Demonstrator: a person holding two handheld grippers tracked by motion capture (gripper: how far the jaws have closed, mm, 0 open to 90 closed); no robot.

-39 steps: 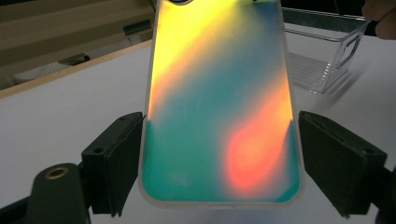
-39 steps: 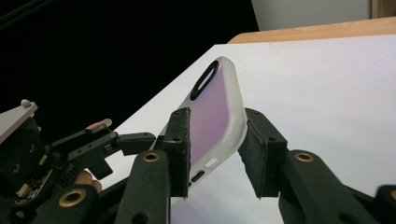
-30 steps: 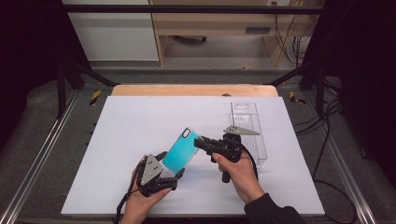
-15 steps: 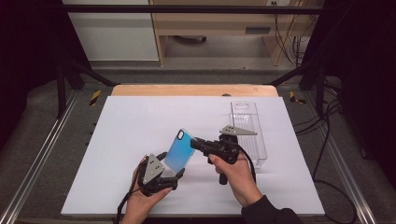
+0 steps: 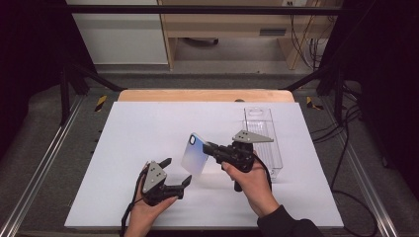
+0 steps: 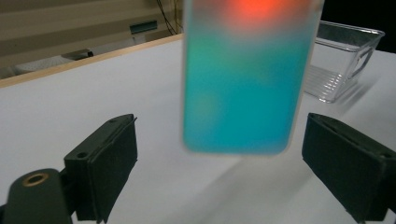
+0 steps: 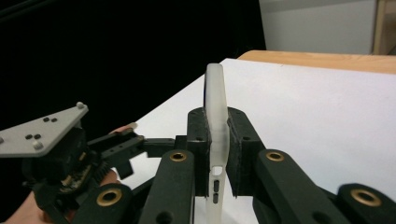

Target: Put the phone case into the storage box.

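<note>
Jaws first: the right gripper [image 5: 211, 148] has its jaws clamped tight on the edge of the phone case [image 5: 193, 154], pads flat on both faces, side-button cutouts sitting just below the pinch; the left gripper [image 5: 175, 172] has just been opening its jaws and they stand wide, nothing pressed between them, with the case hanging just ahead of and between them, clear of both pads and up off the white tabletop [image 5: 148, 123].

Looks like a handover that's basically finished, so my take: keep the right jaws squeezed and steady, back the left one straight out so it doesn't clip the lower edge of the case; then carry it over to the clear plastic tray [image 5: 264, 133] behind the right jaws.

No brand, label or writing I can read on the case or the tray.
</note>
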